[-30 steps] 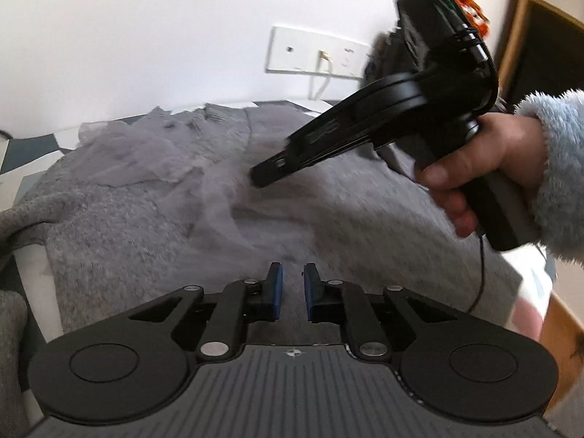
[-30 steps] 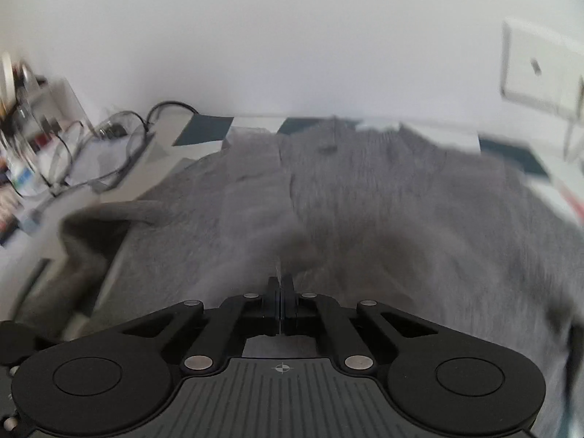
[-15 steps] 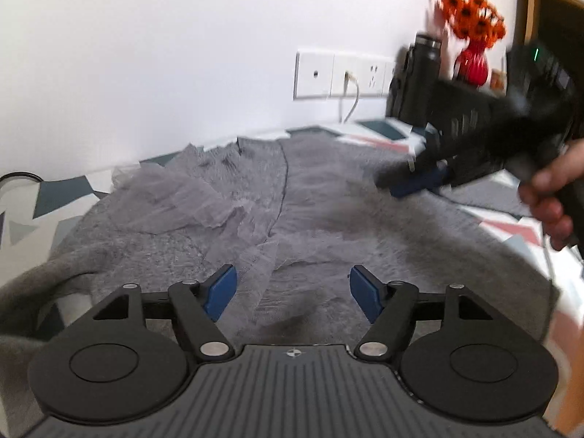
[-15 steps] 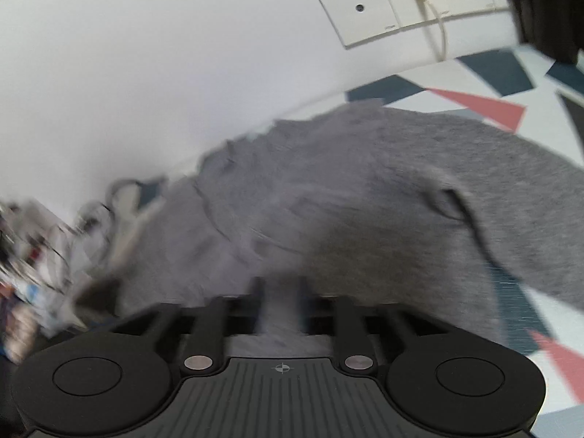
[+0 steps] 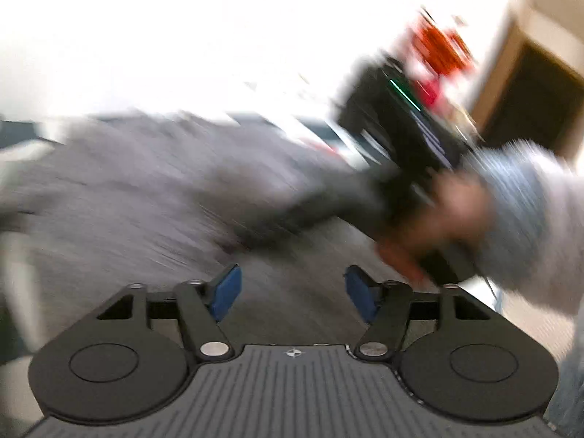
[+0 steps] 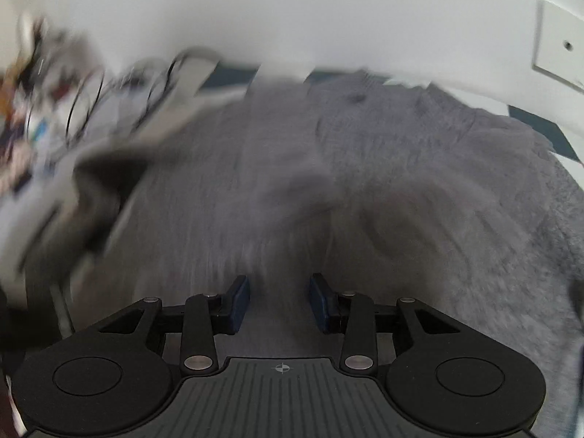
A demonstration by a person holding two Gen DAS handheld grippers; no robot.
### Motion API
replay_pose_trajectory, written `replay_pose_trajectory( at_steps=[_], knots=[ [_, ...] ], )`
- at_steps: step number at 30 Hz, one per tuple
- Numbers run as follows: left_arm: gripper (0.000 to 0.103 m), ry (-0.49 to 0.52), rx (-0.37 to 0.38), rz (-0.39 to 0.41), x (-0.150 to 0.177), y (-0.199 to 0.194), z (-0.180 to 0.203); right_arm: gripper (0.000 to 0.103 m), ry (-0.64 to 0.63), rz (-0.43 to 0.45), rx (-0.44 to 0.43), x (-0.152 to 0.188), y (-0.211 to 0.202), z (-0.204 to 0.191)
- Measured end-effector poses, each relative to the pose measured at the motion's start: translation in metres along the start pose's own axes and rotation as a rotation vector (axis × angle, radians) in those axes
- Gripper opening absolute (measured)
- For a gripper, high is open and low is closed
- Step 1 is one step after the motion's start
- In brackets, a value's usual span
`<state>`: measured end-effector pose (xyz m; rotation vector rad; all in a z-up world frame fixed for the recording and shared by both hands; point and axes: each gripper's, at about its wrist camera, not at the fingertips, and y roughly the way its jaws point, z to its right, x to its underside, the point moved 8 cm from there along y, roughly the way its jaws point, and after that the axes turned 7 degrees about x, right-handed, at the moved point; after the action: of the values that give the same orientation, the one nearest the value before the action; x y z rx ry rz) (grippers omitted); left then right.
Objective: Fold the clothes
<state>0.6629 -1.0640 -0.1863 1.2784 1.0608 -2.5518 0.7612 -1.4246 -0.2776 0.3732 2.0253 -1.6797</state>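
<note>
left tongs [image 5: 292,290] wide, right tongs [image 6: 280,301] parted, both empty over grey sweater [image 6: 419,182].

Left claw [image 5: 292,292] spread wide, empty; right claw [image 6: 280,301] parted, empty, hand-held.

Spread right gripper [image 6: 280,301] above grey garment [image 6: 401,182]

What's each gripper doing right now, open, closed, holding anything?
Left gripper: open, nothing between the pads, above the grey garment.
Right gripper: open, empty, over the same garment.
</note>
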Motion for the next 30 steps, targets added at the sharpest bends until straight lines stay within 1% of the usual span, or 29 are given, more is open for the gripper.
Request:
replay_pose_trajectory(
  at_steps=[1,3,5,6,7,9,11,13,14,17,19,21,22,24,26,28,30],
  knots=[
    [0.077,-0.024,-0.051,0.008,0.001,-0.005,-0.012,0.034,-0.016,-0.017,0.005,0.007,-0.004,0.0],
    [0.077,-0.073,-0.154,0.025,0.003,-0.016,-0.035,0.033,-0.057,-0.059,0.061,0.016,-0.011,0.0],
    [0.077,-0.122,-0.256,0.041,0.006,-0.027,-0.058,0.034,-0.034,-0.079,0.079,0.018,-0.019,0.001],
    [0.077,-0.147,-0.307,0.05,0.007,-0.033,-0.07,0.034,0.009,-0.05,0.058,0.012,-0.025,0.001],
    [0.077,-0.173,-0.34,0.06,0.009,-0.038,-0.079,0.034,0.06,-0.011,0.031,0.004,-0.031,0.001],
    [0.077,-0.235,-0.341,0.087,0.014,-0.046,-0.092,0.035,0.133,0.081,-0.014,-0.016,-0.039,0.001],
    [0.077,-0.285,-0.332,0.109,0.01,-0.047,-0.105,0.042,0.136,0.149,-0.001,-0.039,-0.037,-0.004],
    [0.077,-0.329,-0.324,0.127,0.002,-0.043,-0.12,0.044,0.116,0.203,0.009,-0.062,-0.031,-0.011],
    [0.077,-0.349,-0.337,0.135,-0.004,-0.041,-0.129,0.045,0.103,0.212,0.009,-0.072,-0.023,-0.015],
    [0.077,-0.408,-0.39,0.152,-0.019,-0.035,-0.155,0.044,0.081,0.227,0.017,-0.1,0.006,-0.021],
    [0.077,-0.436,-0.435,0.145,-0.018,-0.035,-0.166,0.043,0.1,0.241,0.035,-0.119,0.028,-0.013],
    [0.077,-0.453,-0.454,0.127,-0.011,-0.037,-0.166,0.04,0.123,0.23,0.062,-0.132,0.052,-0.002],
    [0.077,-0.455,-0.464,0.11,-0.007,-0.037,-0.165,0.038,0.139,0.221,0.075,-0.139,0.065,0.003],
    [0.077,-0.424,-0.472,0.055,0.001,-0.037,-0.156,0.039,0.175,0.197,0.074,-0.15,0.088,0.006],
    [0.077,-0.386,-0.467,0.036,0.005,-0.036,-0.149,0.04,0.17,0.212,0.064,-0.156,0.098,0.001],
    [0.077,-0.358,-0.462,0.032,0.007,-0.035,-0.144,0.04,0.112,0.204,0.022,-0.16,0.106,-0.02],
    [0.077,-0.37,-0.47,0.039,0.009,-0.034,-0.146,0.039,0.012,0.174,-0.086,-0.161,0.111,-0.053]
  ],
)
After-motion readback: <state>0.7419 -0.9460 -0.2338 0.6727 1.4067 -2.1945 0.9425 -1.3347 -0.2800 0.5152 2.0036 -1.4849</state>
